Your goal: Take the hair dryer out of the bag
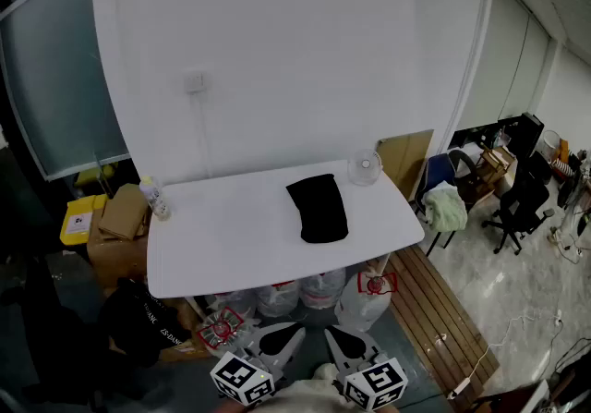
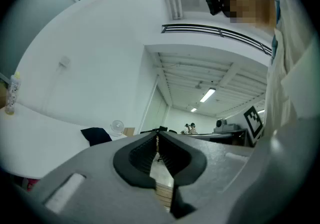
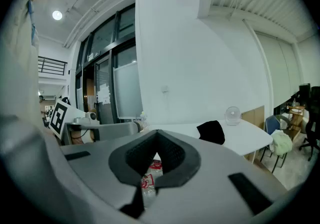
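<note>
Black bag (image 1: 319, 207) lies a bit right of centre on the white table (image 1: 231, 236), bare top all round it. There's a small fan (image 1: 365, 166) at the far right corner and a bottle (image 1: 155, 199) by the left edge. My left gripper (image 1: 288, 335) and right gripper (image 1: 338, 337) hang side by side off the near edge, well short of the bag, both with jaws closed on nothing.

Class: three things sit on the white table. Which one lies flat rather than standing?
The black bag in the middle lies flat; the bottle at the left end and the small fan at the far right corner stand upright.
</note>
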